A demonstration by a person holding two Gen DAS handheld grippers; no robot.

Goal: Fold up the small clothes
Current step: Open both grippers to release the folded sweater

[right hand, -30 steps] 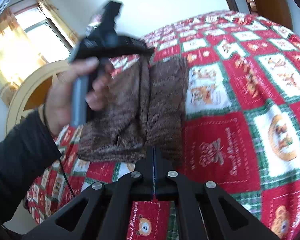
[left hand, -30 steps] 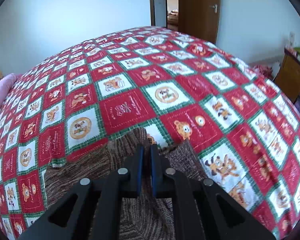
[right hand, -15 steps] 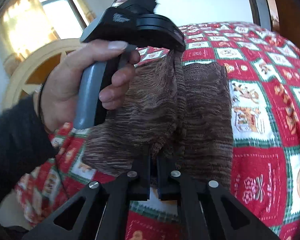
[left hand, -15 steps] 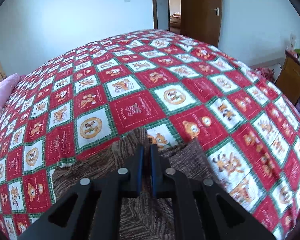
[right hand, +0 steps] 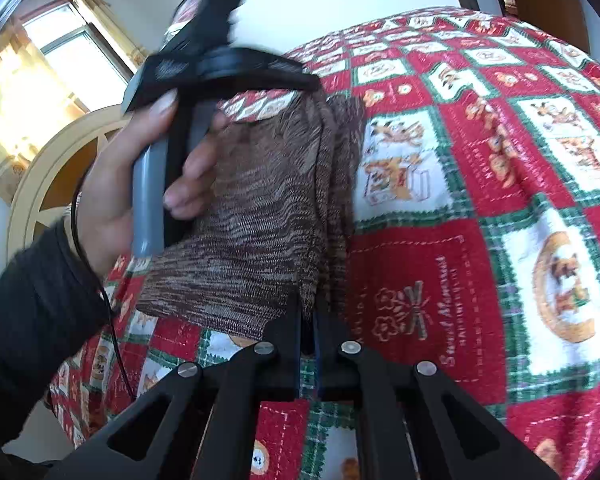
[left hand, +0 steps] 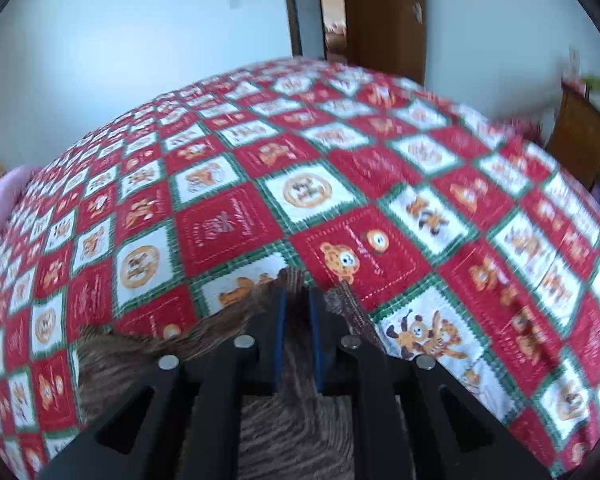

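Note:
A small brown knitted garment is held up off the red patterned bedspread. My left gripper is shut on one edge of the garment, which hangs below its fingers. It also shows in the right wrist view, held by a hand at the far top corner of the garment. My right gripper is shut on the near lower edge. The garment is doubled lengthwise, with a fold hanging between both grippers.
The bed fills both views. A brown door and white wall stand beyond it, a wooden cabinet at the right. A pink pillow lies at the left edge. A window with curtains and a curved headboard are behind the hand.
Both grippers have lifted the garment higher and shifted it to the right over the bedspread. The right gripper went from empty and below the garment to shut on its lower edge.

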